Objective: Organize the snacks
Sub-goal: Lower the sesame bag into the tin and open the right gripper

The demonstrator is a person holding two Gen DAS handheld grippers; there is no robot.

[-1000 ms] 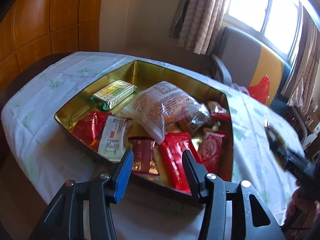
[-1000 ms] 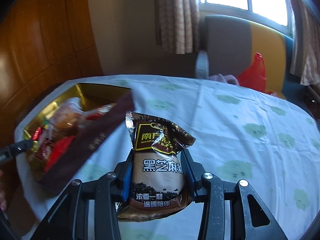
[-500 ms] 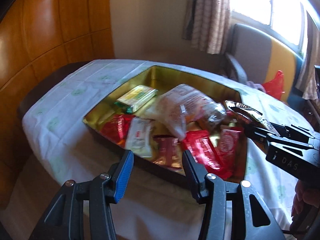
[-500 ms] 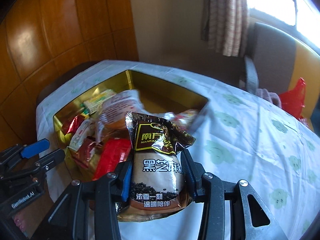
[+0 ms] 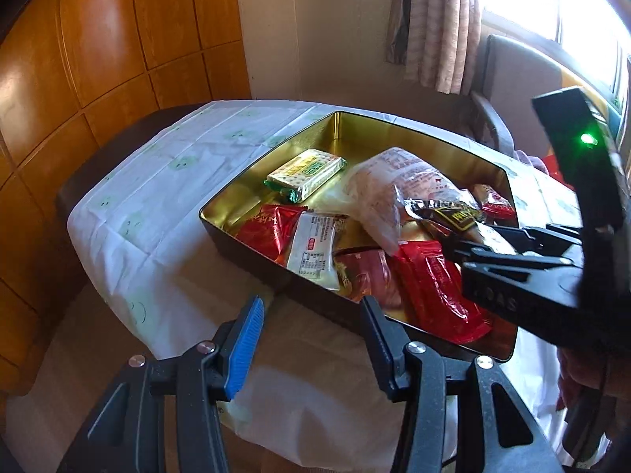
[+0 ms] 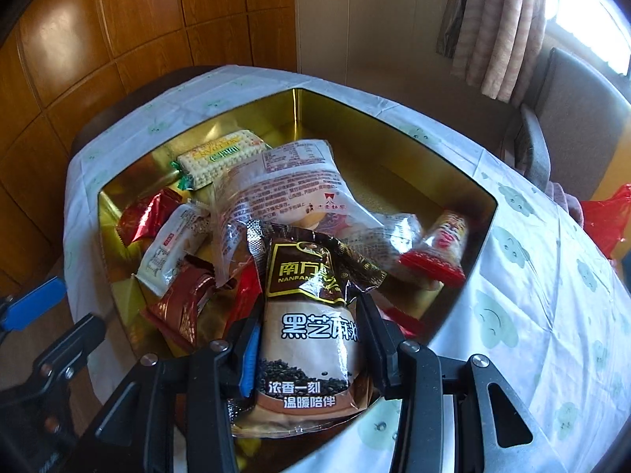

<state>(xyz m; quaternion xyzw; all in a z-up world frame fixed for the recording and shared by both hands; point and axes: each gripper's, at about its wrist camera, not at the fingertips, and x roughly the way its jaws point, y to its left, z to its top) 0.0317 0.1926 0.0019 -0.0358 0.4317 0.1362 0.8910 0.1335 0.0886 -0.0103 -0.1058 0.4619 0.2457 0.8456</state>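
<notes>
- The left gripper (image 5: pixel 311 339) waits off the near edge of the gold tin (image 6: pixel 394 181), jaws wide and empty, likely leaving the way in clear.
- The right gripper (image 6: pixel 307 339) is clamped on the brown sesame-paste sachet (image 6: pixel 311 315), holding it over the tin's heaped snack packets, apparently to drop it among them.

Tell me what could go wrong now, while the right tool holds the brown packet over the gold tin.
1. The brown foil sesame packet hangs above a large clear plastic bag heaped on other snacks; dropped there, it may slide off.
2. The right tool grips it near its lower end, so it could tilt on release.
3. The gold metal tin is crowded at its near end; the packet might catch its rim.
</notes>
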